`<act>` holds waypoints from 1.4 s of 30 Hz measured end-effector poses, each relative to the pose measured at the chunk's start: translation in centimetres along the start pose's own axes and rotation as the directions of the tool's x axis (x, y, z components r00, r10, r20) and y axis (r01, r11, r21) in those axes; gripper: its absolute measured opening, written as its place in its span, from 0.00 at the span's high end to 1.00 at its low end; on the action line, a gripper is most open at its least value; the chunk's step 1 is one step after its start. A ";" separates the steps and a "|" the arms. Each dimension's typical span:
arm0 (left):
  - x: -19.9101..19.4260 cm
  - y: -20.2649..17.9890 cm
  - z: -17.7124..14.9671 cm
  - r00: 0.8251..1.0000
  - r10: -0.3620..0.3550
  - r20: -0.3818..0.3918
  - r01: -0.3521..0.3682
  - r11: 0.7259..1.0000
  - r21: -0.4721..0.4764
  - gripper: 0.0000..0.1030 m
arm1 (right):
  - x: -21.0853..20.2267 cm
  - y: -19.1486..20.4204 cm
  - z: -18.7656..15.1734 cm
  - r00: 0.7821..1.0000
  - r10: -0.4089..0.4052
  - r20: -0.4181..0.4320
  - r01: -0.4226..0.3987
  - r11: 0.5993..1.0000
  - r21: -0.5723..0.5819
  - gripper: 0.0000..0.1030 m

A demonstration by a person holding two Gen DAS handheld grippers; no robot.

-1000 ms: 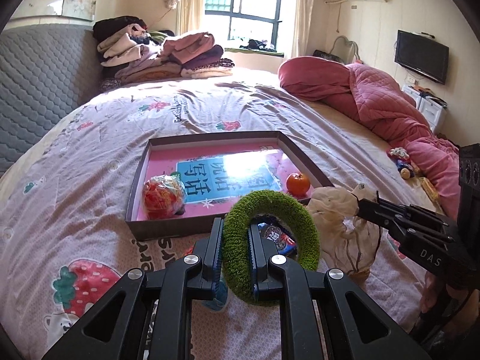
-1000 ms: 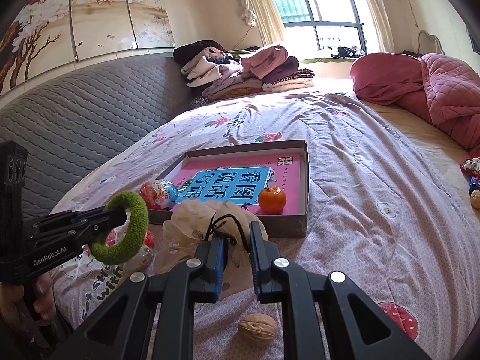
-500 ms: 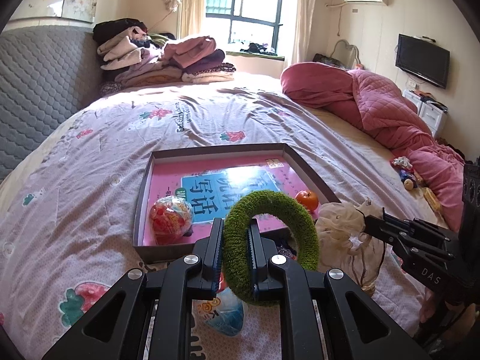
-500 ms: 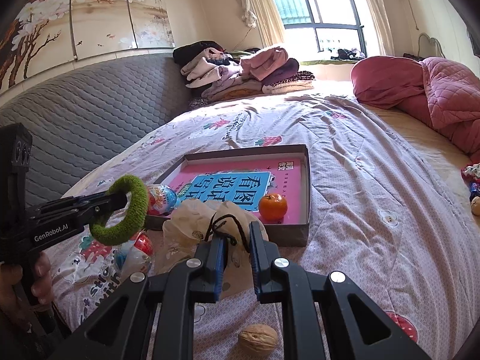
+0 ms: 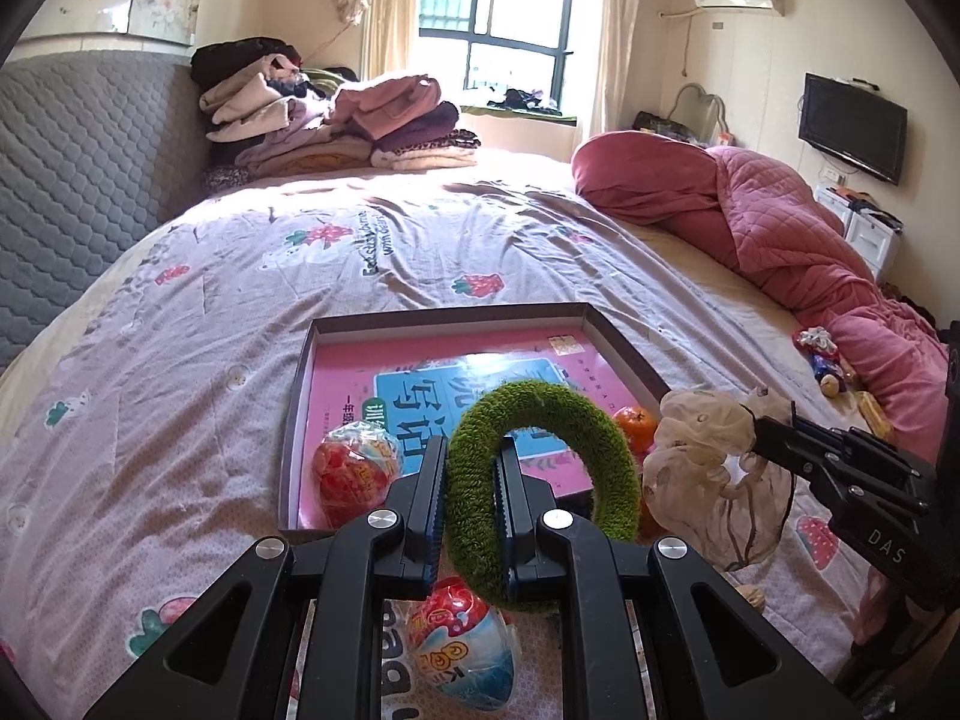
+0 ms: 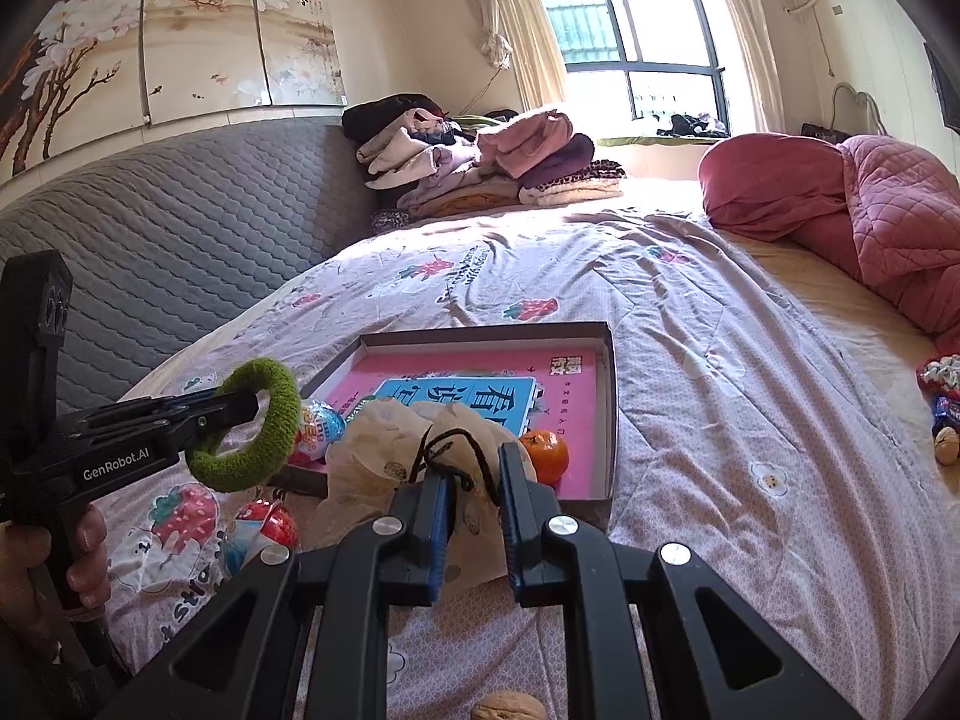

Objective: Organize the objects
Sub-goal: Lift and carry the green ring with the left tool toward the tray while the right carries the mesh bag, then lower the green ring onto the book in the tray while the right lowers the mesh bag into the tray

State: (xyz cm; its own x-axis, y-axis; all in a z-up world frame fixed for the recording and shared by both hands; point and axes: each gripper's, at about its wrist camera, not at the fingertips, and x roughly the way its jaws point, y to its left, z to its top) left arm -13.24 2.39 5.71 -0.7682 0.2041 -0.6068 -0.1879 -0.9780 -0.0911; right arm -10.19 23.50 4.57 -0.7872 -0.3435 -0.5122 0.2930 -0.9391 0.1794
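My left gripper [image 5: 469,483] is shut on a fuzzy green ring [image 5: 576,414] and holds it above the bed, just in front of the shallow brown box [image 5: 624,339]; it also shows in the right wrist view [image 6: 240,405], with the ring [image 6: 282,396]. My right gripper [image 6: 471,495] is shut on a cream drawstring pouch [image 6: 384,438], also seen from the left [image 5: 708,468], lifted beside the box's near right corner. The box [image 6: 612,396] holds a pink book [image 5: 432,372], an orange [image 5: 635,421] and a wrapped toy egg [image 5: 354,468].
Another toy egg [image 5: 462,648] lies on the sheet under my left gripper, also seen from the right [image 6: 264,525]. A walnut [image 6: 507,708] lies near the front edge. Small items [image 6: 942,408] lie by the pink quilt [image 5: 780,228]. Folded clothes [image 5: 336,120] are stacked at the headboard.
Both grippers have risen and pulled back from the box with their loads. The second toy egg has come into view under my left gripper.
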 end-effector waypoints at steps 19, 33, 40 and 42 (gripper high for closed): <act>2.8 1.7 3.0 1.000 0.011 0.018 -0.011 1.000 0.007 0.85 | 4.1 -1.1 3.6 0.999 -0.034 0.017 0.034 0.999 0.001 0.85; 6.9 2.5 3.6 0.999 -0.023 -0.039 0.023 1.000 -0.004 0.85 | 7.9 -1.5 4.9 0.998 -0.070 -0.002 0.070 0.997 -0.043 0.85; 9.7 1.7 2.8 0.994 -0.023 -0.107 0.029 0.998 0.050 0.85 | 9.9 -2.7 4.7 0.993 -0.110 -0.030 0.108 0.992 -0.058 0.85; 10.2 1.2 2.5 0.993 -0.016 -0.119 0.025 0.997 0.077 0.85 | 10.5 -2.9 4.5 0.992 -0.117 -0.042 0.115 0.992 -0.061 0.85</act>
State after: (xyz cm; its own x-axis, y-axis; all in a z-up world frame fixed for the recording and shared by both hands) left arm -22.79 3.38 1.39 -0.6871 0.2127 -0.6947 -0.2536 -0.9663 -0.0450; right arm -21.75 22.62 2.48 -0.7928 -0.2302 -0.5643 0.2332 -0.9700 0.0681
